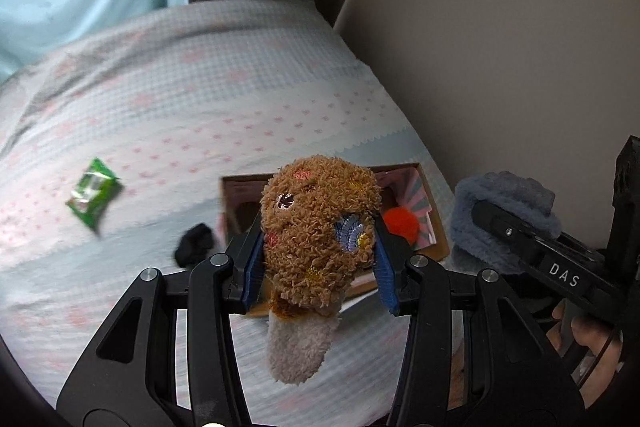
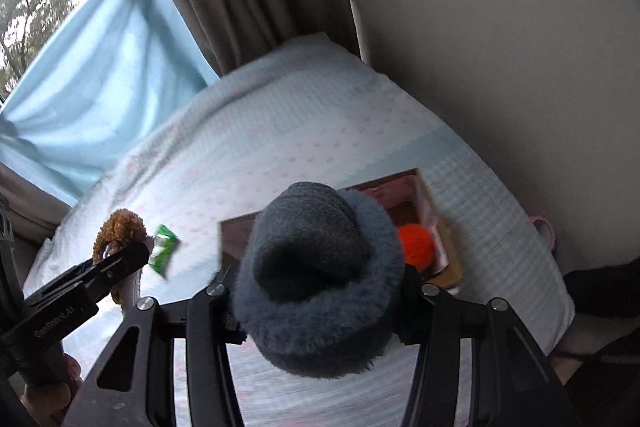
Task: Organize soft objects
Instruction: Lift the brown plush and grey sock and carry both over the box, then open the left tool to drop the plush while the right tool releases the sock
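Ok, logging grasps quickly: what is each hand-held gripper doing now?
Left hand-held gripper: closed on the brown fuzzy sock.
Right hand-held gripper: closed on the grey-blue fuzzy sock.

brown sock (image 1: 318,227) | grey-blue slipper (image 2: 316,291) | orange pompom (image 2: 416,245) | green packet (image 1: 94,193)

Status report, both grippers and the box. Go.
Left hand-held gripper shut on brown sock. Right hand-held gripper shut on grey sock. Box ahead, holds orange ball. Nothing blocking.
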`<state>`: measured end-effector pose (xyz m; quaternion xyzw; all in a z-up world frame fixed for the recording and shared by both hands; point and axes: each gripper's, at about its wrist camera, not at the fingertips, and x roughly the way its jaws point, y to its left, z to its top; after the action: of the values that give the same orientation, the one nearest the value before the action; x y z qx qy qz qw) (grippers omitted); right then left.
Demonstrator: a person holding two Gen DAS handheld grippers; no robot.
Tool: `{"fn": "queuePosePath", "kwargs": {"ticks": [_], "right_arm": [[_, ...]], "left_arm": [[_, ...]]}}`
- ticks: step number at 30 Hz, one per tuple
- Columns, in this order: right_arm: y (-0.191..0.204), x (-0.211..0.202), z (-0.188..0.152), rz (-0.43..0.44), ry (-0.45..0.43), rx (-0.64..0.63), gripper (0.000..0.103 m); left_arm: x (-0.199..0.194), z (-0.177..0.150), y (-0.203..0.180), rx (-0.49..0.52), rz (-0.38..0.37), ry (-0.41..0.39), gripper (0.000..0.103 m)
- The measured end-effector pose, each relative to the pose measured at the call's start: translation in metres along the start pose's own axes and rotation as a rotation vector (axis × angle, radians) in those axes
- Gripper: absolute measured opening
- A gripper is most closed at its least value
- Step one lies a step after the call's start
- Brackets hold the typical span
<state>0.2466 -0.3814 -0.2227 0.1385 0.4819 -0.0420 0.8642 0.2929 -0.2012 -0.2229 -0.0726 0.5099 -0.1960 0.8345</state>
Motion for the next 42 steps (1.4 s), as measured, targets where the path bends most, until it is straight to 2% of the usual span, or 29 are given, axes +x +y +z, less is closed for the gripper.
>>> {"fn": "queuePosePath", "kwargs": {"ticks": [5, 11, 20, 22, 23, 24, 25, 26, 28, 34, 42], "right_arm": [[-0.029, 0.043, 0.016, -0.016, 0.066, -0.033, 0.048], [-0.050, 0.097, 0.028, -0.023, 0.152, -0.029, 0.048], [-0.059, 0.157, 0.029, -0.036, 0.257, -0.025, 0.050], [-0.059, 0.163, 0.029, -0.047, 0.258, -0.026, 0.052], [-0.060, 0.165, 0.028, -0.038, 0.264, -0.015, 0.060], [-0.061, 0.168, 0.028, -0.027, 0.274, -0.001, 0.064], [-0.063, 0.170, 0.029, -0.017, 0.282, 0.011, 0.076], [-0.064, 0.170, 0.029, -0.015, 0.276, 0.015, 0.093], [-0.063, 0.164, 0.030, -0.028, 0.236, 0.002, 0.102], [-0.065, 0.152, 0.028, -0.010, 0.214, 0.018, 0.102], [-0.049, 0.111, 0.027, -0.016, 0.157, -0.017, 0.102]], "left_arm": [[0.062, 0.001, -0.019, 0.010, 0.021, 0.059, 0.042], [0.125, -0.007, -0.022, 0.035, 0.057, 0.143, 0.042], [0.182, -0.021, -0.022, 0.125, 0.111, 0.237, 0.042], [0.183, -0.021, -0.023, 0.132, 0.102, 0.232, 0.049], [0.181, -0.022, -0.025, 0.132, 0.095, 0.227, 0.064], [0.181, -0.021, -0.025, 0.133, 0.100, 0.236, 0.091], [0.181, -0.019, -0.025, 0.135, 0.109, 0.244, 0.102], [0.179, -0.018, -0.025, 0.142, 0.119, 0.243, 0.103], [0.178, -0.019, -0.023, 0.150, 0.126, 0.260, 0.103], [0.167, -0.021, -0.020, 0.157, 0.131, 0.263, 0.103], [0.112, -0.017, -0.024, 0.158, 0.141, 0.188, 0.103]]}}
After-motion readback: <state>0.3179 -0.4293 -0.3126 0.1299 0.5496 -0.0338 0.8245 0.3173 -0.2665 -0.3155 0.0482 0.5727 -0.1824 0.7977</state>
